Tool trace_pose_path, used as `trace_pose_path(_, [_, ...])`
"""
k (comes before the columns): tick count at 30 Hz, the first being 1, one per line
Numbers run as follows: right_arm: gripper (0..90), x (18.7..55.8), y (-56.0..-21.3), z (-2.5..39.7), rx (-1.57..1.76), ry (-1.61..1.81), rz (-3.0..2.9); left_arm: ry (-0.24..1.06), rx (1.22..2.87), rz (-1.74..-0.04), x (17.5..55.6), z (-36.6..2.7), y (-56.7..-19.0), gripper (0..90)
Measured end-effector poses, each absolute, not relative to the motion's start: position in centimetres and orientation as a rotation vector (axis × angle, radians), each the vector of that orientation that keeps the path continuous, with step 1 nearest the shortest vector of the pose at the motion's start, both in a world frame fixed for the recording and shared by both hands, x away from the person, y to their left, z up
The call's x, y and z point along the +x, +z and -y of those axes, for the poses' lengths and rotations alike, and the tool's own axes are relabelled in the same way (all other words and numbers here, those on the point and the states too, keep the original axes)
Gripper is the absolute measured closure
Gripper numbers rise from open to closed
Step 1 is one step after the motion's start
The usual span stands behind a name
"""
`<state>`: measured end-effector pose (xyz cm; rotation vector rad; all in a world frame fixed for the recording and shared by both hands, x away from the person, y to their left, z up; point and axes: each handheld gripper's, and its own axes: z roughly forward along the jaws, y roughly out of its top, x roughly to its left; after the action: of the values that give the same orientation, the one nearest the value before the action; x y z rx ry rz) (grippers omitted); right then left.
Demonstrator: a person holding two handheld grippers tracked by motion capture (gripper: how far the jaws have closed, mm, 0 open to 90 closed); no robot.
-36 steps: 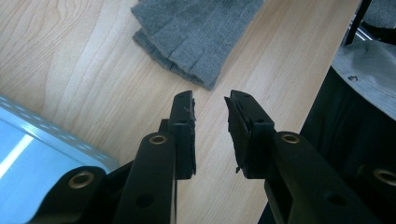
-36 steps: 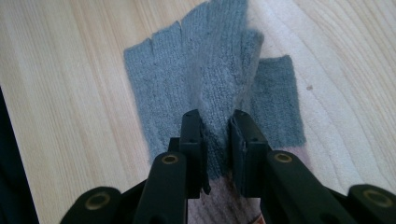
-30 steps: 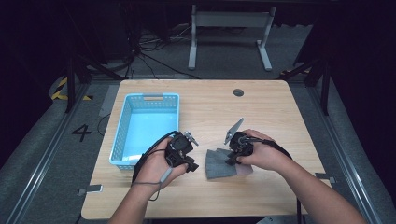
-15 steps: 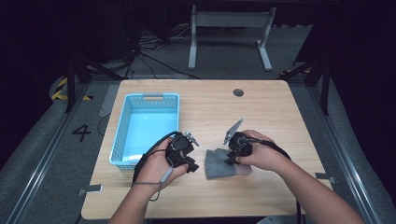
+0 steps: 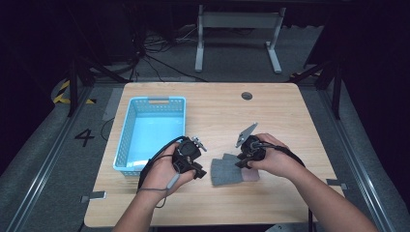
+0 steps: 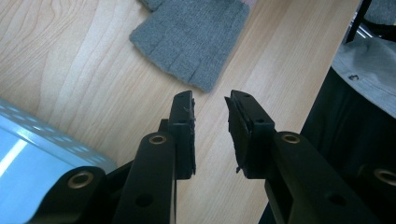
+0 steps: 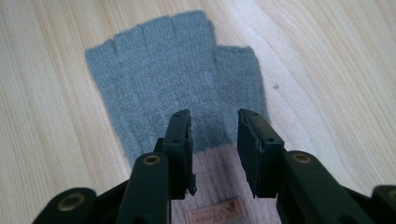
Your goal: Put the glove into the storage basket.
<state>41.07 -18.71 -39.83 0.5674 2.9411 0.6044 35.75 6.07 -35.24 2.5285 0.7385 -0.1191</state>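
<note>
Nothing has shifted since earlier. Glove (image 5: 231, 169) lies flat just right of basket (image 5: 151, 133); right gripper (image 7: 214, 122) open over its cuff, left gripper (image 6: 210, 102) open beside fingertips. Next: descend, pinch.

My worktop (image 5: 217, 111) sits evenly lit from overhead while everything past its edges falls dark. Glare whitens the basket (image 5: 150, 133) floor at nine o'clock. In both gripper views the near black arms blur — the glove (image 7: 177, 93) knit stays sharp, shadows soft.
</note>
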Motion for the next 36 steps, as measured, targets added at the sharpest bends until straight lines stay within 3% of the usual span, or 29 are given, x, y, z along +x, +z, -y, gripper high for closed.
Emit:
trace_pose_path(20, [65.5,39.7,-37.3,25.5,0.837,0.833,-2.774,-0.121,2.546,-0.694,36.0,-4.8,-35.5,71.5])
trace_pose_path(36, [60.6,39.2,-37.5,29.5,1.032,0.958,-2.657,-0.113,2.547,-0.696,36.1,-4.2,-35.6,69.0])
